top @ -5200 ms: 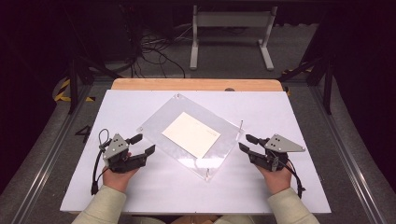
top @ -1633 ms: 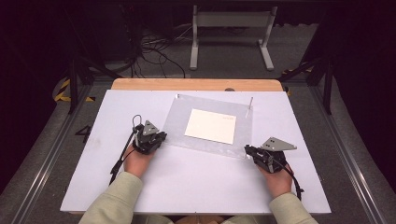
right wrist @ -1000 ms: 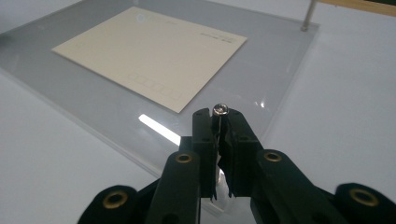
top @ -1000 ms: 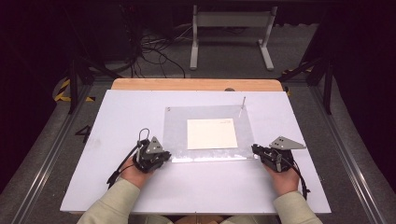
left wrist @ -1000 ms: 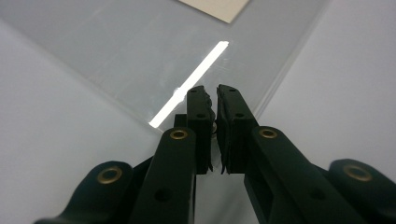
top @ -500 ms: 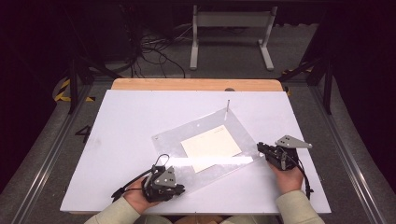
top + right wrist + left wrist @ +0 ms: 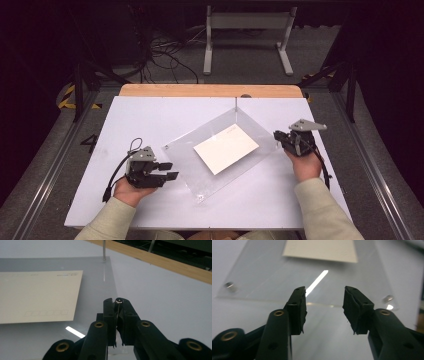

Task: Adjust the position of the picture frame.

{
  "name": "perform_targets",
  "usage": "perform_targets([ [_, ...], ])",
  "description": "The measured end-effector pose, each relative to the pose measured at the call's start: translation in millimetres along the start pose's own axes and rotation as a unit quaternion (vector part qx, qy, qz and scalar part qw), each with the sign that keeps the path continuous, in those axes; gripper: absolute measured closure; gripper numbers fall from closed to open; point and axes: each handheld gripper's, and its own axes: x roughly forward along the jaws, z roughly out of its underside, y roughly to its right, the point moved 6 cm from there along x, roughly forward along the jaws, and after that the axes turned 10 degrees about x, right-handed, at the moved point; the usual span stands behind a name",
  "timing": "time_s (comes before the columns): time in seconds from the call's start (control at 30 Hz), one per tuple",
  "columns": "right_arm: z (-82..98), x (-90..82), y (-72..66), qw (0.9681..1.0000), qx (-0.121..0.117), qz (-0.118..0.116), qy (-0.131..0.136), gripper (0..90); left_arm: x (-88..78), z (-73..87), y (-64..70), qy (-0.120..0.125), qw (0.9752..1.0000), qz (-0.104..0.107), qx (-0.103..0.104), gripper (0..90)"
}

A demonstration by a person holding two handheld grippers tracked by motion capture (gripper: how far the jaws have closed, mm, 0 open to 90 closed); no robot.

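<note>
Now the left gripper (image 7: 324, 310) has just been opening, nothing between its jaws; right gripper (image 7: 117, 315) clamps the clear panel (image 7: 220, 150).

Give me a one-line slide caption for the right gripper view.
Right gripper shut on a metal pin at the corner of a clear acrylic sheet with a cream card on it.

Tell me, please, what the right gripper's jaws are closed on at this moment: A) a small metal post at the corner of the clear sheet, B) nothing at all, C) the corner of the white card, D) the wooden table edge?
A: in the right gripper view the right gripper has its jaws pinched on the small metal post at the corner of the clear sheet; the white card lies apart.
</note>
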Motion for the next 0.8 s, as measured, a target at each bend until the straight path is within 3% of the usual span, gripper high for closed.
perform_targets([
  [0.1, -19.1, 22.1, 9.8, 0.9998, -0.006, 0.014, -0.012, 83.9, 0.4, 6.2, -18.7, -0.007, 0.9988, -0.045, -0.017, 48.9],
  [0.13, -22.6, 30.5, 13.2, 0.9996, -0.004, 0.019, -0.019, 83.8, 0.7, 5.8, -25.2, 0.002, 0.9975, -0.064, -0.030, 47.2],
  [0.23, -24.2, 55.2, 23.9, 0.9989, 0.010, 0.027, -0.036, 83.2, 2.6, -2.6, -35.0, 0.019, 0.9941, -0.091, -0.054, 39.3],
  [0.3, -18.0, 69.8, 30.4, 0.9982, 0.018, 0.036, -0.043, 81.8, 7.0, -12.9, -36.6, 0.021, 0.9928, -0.113, -0.033, 36.9],
  [0.37, -14.5, 75.5, 31.7, 0.9982, 0.036, 0.033, -0.036, 81.9, 13.1, -20.4, -39.9, 0.014, 0.9894, -0.144, -0.003, 36.4],
  [0.43, -13.3, 76.1, 31.0, 0.9976, 0.043, 0.039, -0.038, 72.6, 19.0, -23.4, -44.7, 0.010, 0.9876, -0.156, 0.002, 36.4],
  [0.53, -12.7, 64.7, 32.2, 0.9966, 0.049, 0.055, -0.037, 65.7, 24.8, -21.7, -55.5, 0.004, 0.9862, -0.165, -0.014, 36.8],
  [0.6, -10.2, 49.7, 32.1, 0.9965, 0.059, 0.057, -0.015, 64.7, 25.9, -18.2, -62.5, 0.003, 0.9861, -0.164, -0.026, 39.6],
  [0.73, 1.4, 15.1, 22.4, 0.9975, 0.053, 0.037, 0.026, 64.7, 30.7, -13.4, -69.5, 0.000, 0.9872, -0.155, -0.036, 49.7],
  [0.8, 10.4, -1.7, 17.6, 0.9968, 0.059, 0.021, 0.050, 64.8, 36.6, -12.6, -70.3, -0.009, 0.9866, -0.162, -0.019, 54.0],
])
